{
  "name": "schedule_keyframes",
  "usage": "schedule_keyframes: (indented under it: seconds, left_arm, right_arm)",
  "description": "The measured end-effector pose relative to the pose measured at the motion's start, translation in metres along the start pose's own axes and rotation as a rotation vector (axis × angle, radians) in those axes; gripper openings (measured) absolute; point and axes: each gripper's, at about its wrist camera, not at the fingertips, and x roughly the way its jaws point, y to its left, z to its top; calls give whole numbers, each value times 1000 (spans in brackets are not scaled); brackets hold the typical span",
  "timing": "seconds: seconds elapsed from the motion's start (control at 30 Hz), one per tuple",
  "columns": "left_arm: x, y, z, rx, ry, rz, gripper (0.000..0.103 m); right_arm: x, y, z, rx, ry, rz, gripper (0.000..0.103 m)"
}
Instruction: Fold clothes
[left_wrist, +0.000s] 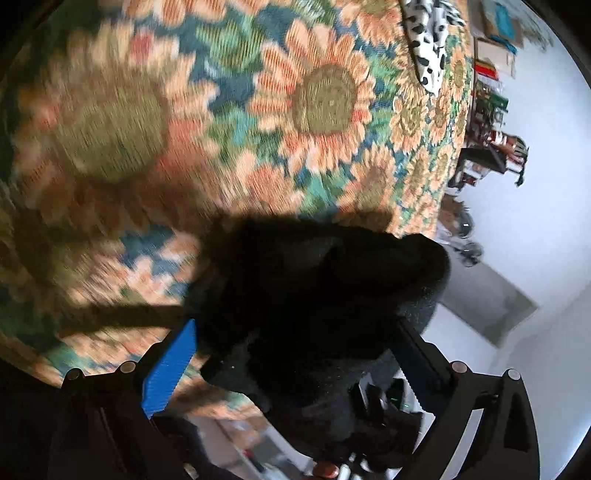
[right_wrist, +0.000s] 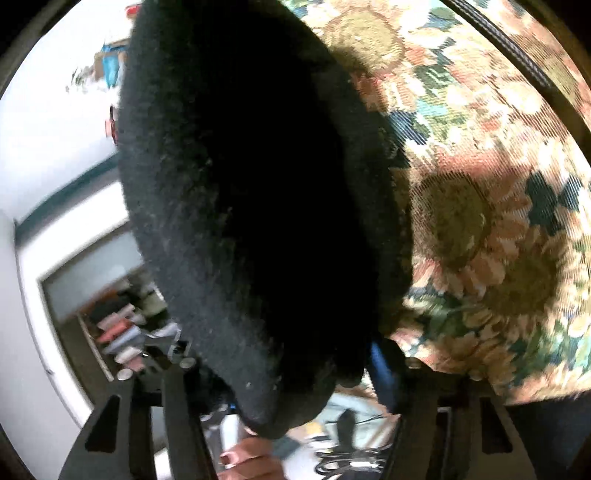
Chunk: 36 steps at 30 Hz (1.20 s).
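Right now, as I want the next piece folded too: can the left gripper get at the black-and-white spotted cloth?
Probably not yet: the black garment lies between the left gripper's fingers, and the spotted cloth sits far across the sunflower cover.

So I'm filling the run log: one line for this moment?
surface: sunflower cover | item: black garment, bunched between both grippers | left gripper: open | right gripper: grip unclear | fold: not done

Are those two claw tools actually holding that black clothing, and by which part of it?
The black garment lies between the fingers of both the left gripper and the right gripper, by a bunched edge. Whether either pinches it cannot be told.
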Motion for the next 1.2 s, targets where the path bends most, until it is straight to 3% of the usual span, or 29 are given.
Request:
schedule_keyframes:
  seconds: [0.2,0.57,0.7,0.8,0.87,0.97,1.07,1.2]
  left_arm:
    - [6,-10,-9,3,28,-59,103]
    - [20,-14,-14,-9,56,-125,100]
    - [18,-25,-25,-20,51,-189,66]
    - [16,-37,-29,3,57,-185,64]
    - [14,-44,-31,17,64,-180,62]
    - [13,-48,-32,-4,93,-238,59]
    - [12,-52,-32,1,85,-227,58]
    - [11,-53,-30,-7,79,-221,58]
  right_arm:
    - [-31,-15,2,90,12,111,60]
    - [-73,-40,9,118,52,157,60]
    - [-93,-42,11,71,44,110,80]
    - [-113,-44,9,32,12,87,103]
    - [-130,-48,6,13,-21,76,103]
    - [-153,-56,6,-3,-61,75,103]
    - [-112,-56,-40,13,-41,144,103]
    - [-123,-79,-42,62,-44,202,103]
